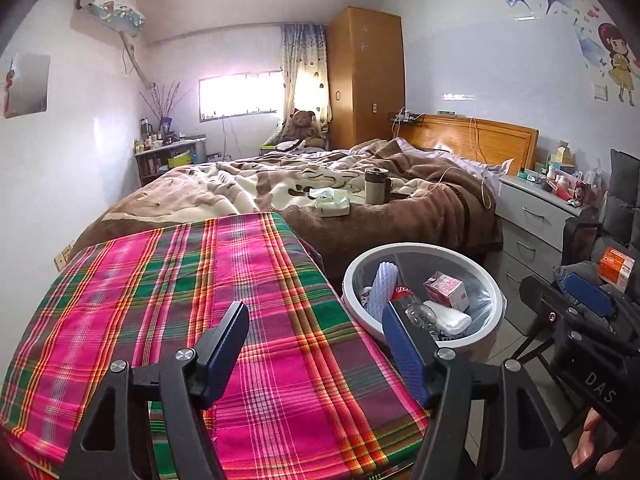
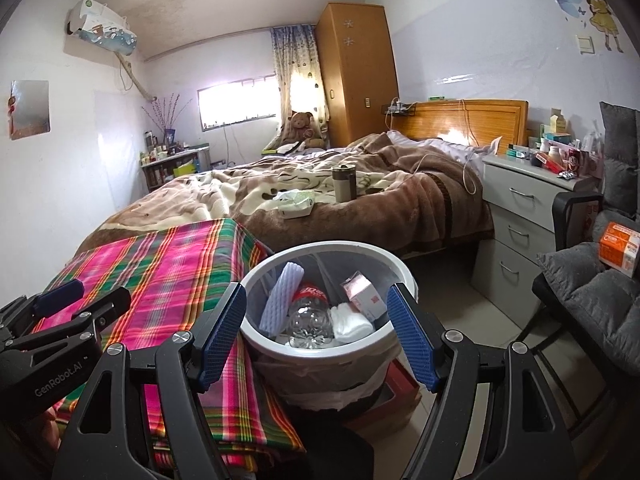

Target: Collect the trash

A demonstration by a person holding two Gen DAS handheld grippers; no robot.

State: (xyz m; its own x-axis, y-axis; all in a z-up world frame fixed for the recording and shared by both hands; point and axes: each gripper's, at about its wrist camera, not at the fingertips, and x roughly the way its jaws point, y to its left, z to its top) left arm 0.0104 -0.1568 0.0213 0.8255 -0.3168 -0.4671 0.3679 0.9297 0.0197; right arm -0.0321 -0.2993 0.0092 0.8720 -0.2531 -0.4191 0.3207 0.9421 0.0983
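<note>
A white trash bin (image 2: 372,254) with a plastic liner stands on the floor beside a table under a pink plaid cloth (image 1: 200,300). In the bin lie a clear plastic bottle (image 2: 310,316), a white foam sleeve (image 2: 280,296), a small pink carton (image 2: 362,294) and crumpled white tissue (image 2: 350,324). The bin also shows in the left wrist view (image 1: 472,254). My right gripper (image 2: 316,336) is open and empty, just above the bin's near rim. My left gripper (image 1: 316,348) is open and empty over the plaid cloth, left of the bin.
A bed with brown blankets (image 2: 360,200) fills the back, with a mug (image 2: 344,184) and a white tissue box (image 2: 296,204) on it. A grey drawer unit (image 2: 528,216) stands right. A grey cushioned chair (image 2: 588,292) holds an orange box (image 2: 620,248).
</note>
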